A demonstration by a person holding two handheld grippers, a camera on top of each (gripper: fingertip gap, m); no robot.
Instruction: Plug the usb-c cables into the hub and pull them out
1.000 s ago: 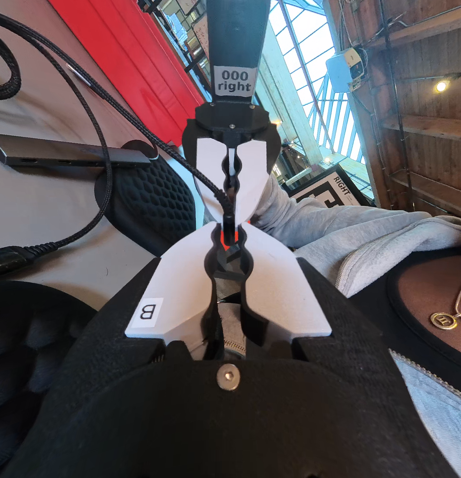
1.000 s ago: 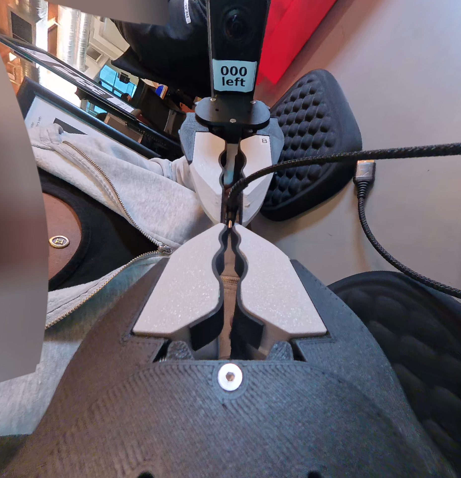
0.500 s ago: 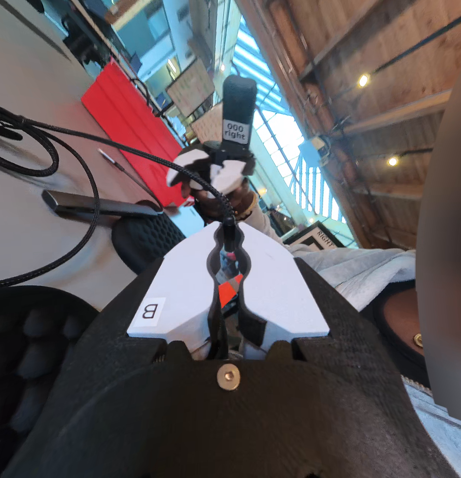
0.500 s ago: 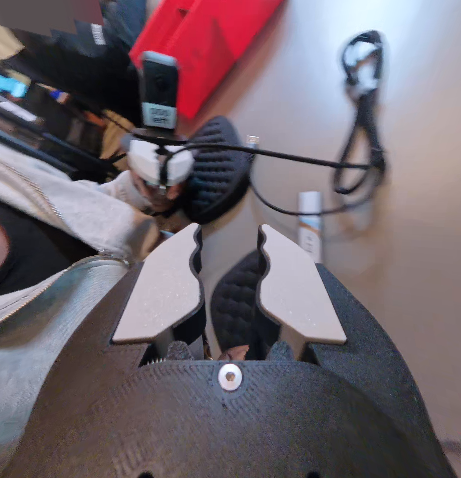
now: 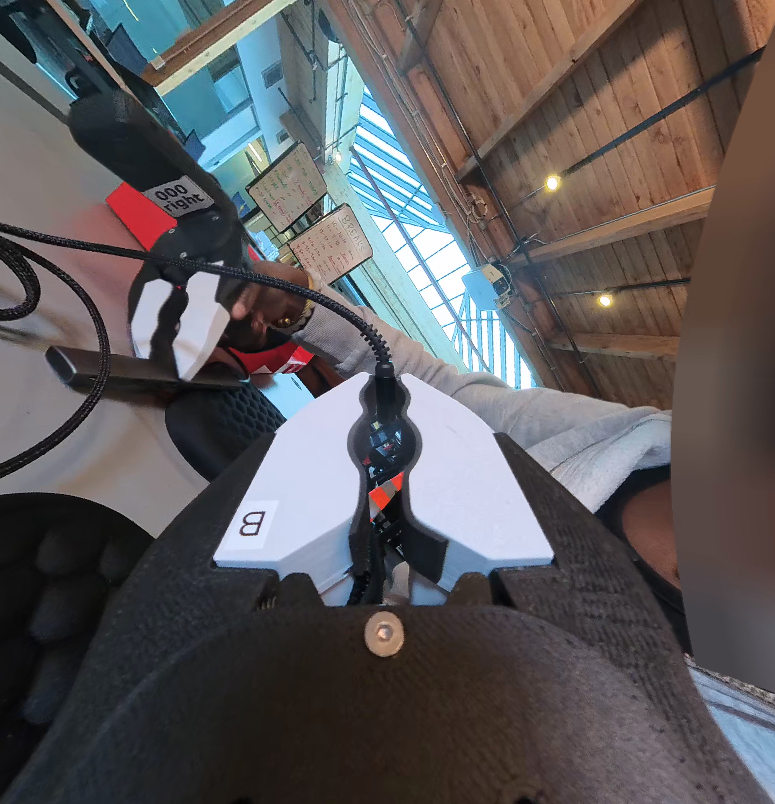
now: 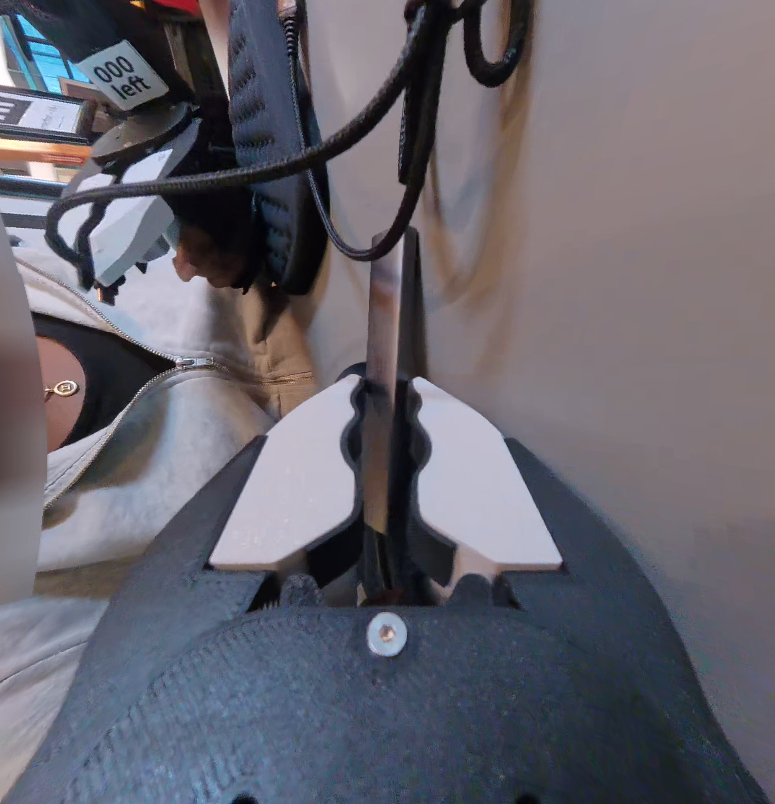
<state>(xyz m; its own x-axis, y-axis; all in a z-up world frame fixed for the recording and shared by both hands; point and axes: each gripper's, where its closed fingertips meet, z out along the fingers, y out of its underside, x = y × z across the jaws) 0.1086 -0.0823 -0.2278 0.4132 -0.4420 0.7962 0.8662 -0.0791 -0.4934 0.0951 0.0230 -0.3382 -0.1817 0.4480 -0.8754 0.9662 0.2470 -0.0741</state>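
In the left wrist view we see the left gripper [image 5: 385, 387] low in the middle of the frame, its white fingers [image 5: 307, 474] pressed together on the black plug [image 5: 384, 393] of a braided cable [image 5: 264, 278]. From the plug the cable arcs up and away to the left edge, crossing in front of the right gripper [image 5: 177, 348] in the upper left. That gripper comes down on the grey hub [image 5: 129, 372], a slim bar lying on the pale table [image 5: 50, 413] at the left of the frame, beside a black honeycomb pad [image 5: 220, 417].

In the right wrist view, which is somewhat blurred, the hub [image 6: 383, 348] runs straight up the middle of the frame, and the right gripper [image 6: 383, 391] pinches it, one finger against each long side. A cable loop [image 6: 364, 254] hangs at the hub's far end; we cannot tell whether anything is plugged in there. The left gripper [image 6: 85, 278] shows in the upper left, holding its cable [image 6: 246, 174], and more coiled cable [image 6: 494, 56] lies along the top edge. A grey zip jacket [image 6: 129, 426] fills the left side.
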